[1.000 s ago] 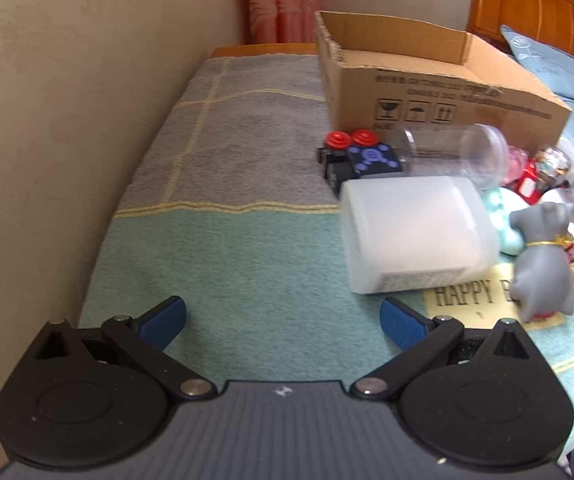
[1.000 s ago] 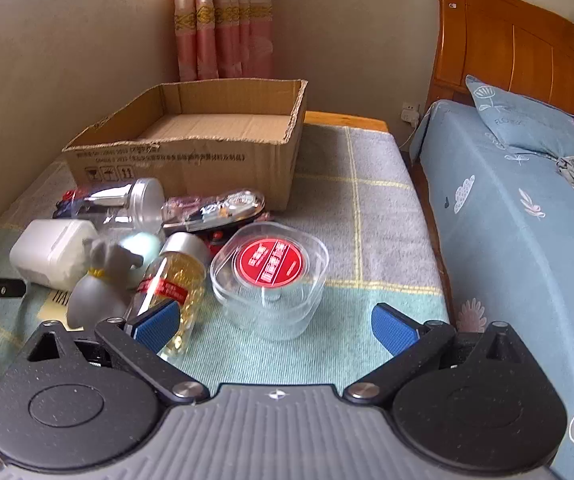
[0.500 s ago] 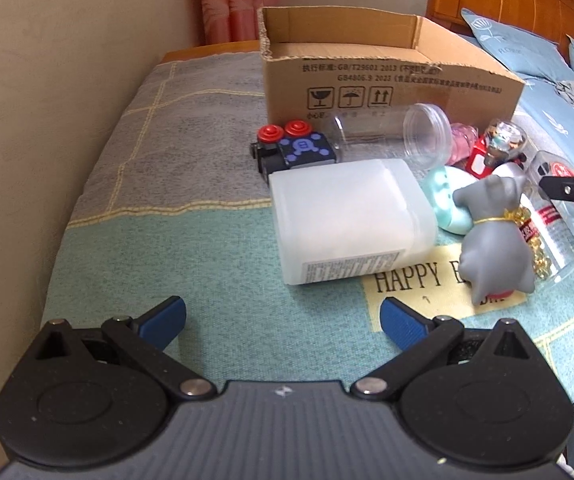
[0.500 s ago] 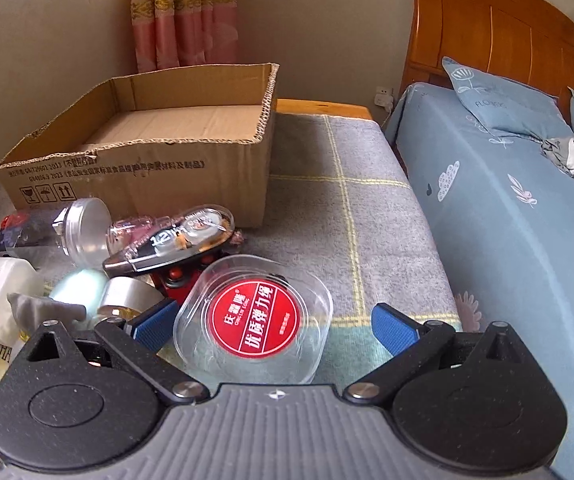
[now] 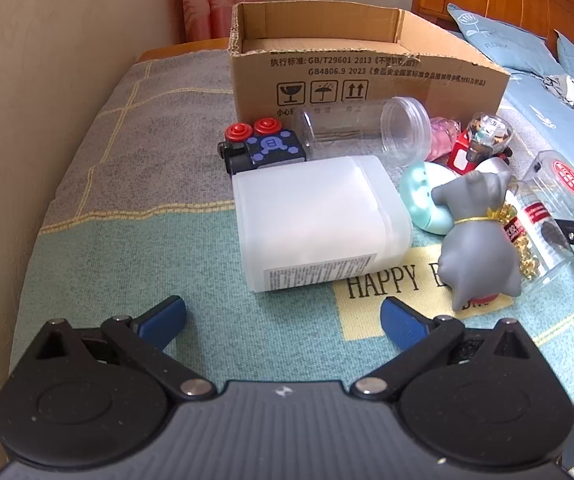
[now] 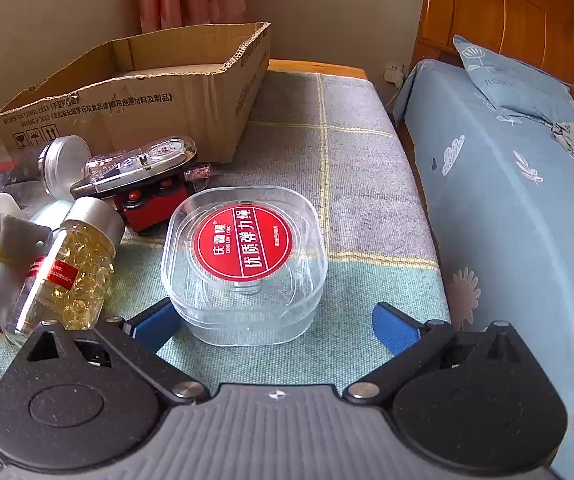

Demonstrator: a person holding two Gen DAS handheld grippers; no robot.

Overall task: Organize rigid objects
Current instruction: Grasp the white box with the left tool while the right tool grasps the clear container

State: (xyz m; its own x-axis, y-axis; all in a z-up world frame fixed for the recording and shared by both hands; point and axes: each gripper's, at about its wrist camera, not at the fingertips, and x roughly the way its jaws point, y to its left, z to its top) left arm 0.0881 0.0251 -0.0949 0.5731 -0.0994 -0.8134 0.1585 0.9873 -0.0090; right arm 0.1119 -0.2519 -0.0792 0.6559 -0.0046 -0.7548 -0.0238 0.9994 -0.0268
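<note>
A: The right gripper (image 6: 273, 322) is wide open and holds nothing; the clear case with the red label (image 6: 245, 258) lies on the blanket just before it, between the fingers' line.

B: Then close on the low side walls, evenly. The left gripper (image 5: 283, 314) is also open and empty, near the white container (image 5: 319, 220). The cardboard box (image 6: 159, 92) waits behind.

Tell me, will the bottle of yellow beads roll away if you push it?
Probably: the bottle of yellow beads is round and lies on its side. The grey dog figure beside it may stop it. It looks smooth, perhaps slippery to grip.
</note>
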